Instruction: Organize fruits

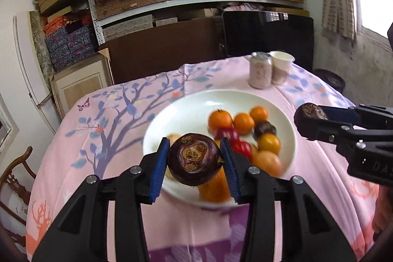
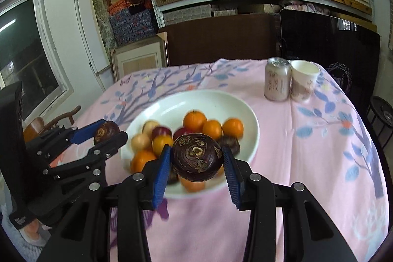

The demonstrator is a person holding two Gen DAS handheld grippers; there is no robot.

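We see our left tongs [image 1: 195, 158] closed around a dark purple round fruit [image 1: 195, 158], with the 2 blue pads [image 1: 161, 168] pressing on its left and right sides. The fruit hangs above the near edge of the white bowl [image 1: 186, 109], not touching it. In the right wrist view, the same left tongs [image 2: 108, 133] show from the side at the left of the bowl, with their fruit [image 2: 106, 131] between the fingers.

Our right tongs [image 2: 197, 157] are also closed on a second dark purple fruit [image 2: 197, 157], of the same kind and held in the same way, over the near part of the white bowl [image 2: 221, 100]. In the left wrist view, the right tongs [image 1: 310, 116] stand just beside the right rim of the bowl, and their fruit [image 1: 310, 112] sticks out at the tip.

Inside the bowl lie several small oranges [image 2: 195, 120], some red fruits [image 1: 242, 147], some yellow ones [image 1: 269, 143] and 1 more dark purple fruit [image 1: 264, 129]. The moving picture blurs them a little.

The bowl stands on a surface covered with a pink cloth [image 2: 282, 139] with a blue tree pattern. At the far right of the surface, a pink can [image 2: 277, 82] and a paper cup [image 2: 304, 80] stand touching each other, well apart from the bowl.
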